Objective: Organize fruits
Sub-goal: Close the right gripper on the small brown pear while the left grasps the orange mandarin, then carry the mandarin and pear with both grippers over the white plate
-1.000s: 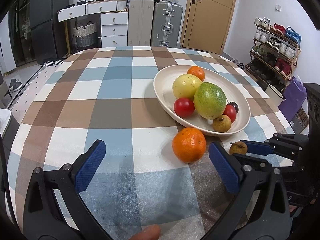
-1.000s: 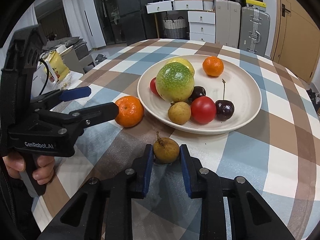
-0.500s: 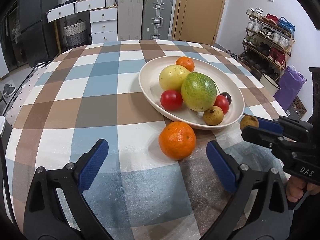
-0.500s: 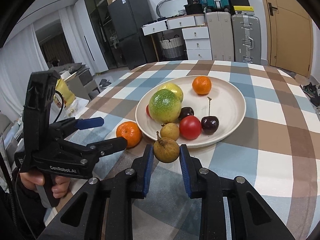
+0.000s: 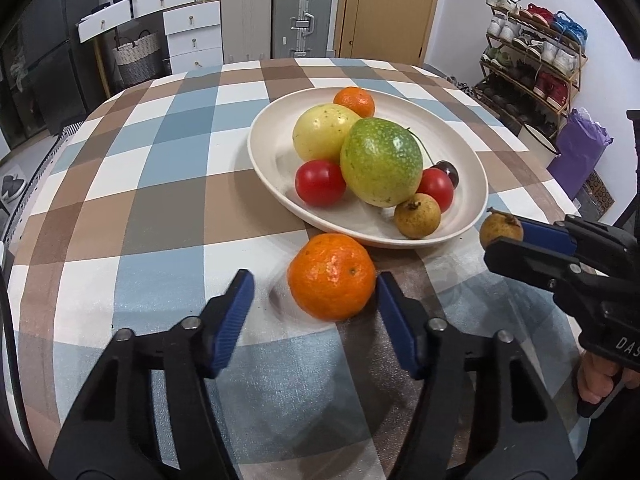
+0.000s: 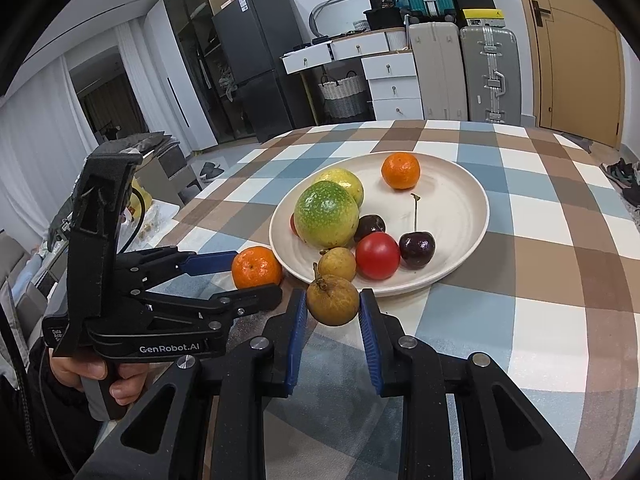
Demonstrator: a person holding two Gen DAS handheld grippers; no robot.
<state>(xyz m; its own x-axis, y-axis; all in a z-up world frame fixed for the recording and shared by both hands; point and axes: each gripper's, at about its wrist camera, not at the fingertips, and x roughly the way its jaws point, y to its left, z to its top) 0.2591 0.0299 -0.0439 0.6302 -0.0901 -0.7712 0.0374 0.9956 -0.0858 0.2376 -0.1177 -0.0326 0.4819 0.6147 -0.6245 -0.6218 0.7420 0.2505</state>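
Observation:
A cream plate on the checked tablecloth holds a green fruit, a yellow fruit, a small orange, tomatoes, cherries and a brown longan. A loose orange lies on the cloth in front of the plate. My left gripper is open with its jaws on either side of this orange; the right pad touches it, the left stands apart. My right gripper is shut on a second brown longan, held above the cloth beside the plate's rim.
The round table's edge curves close on the left and right. Behind it stand white drawers, suitcases and a door. A shoe rack and a purple bag are on the right. A fridge is far left.
My left gripper has moved forward and narrowed around the loose orange. My right gripper has lifted the longan off the cloth and carried it up toward the plate's rim.

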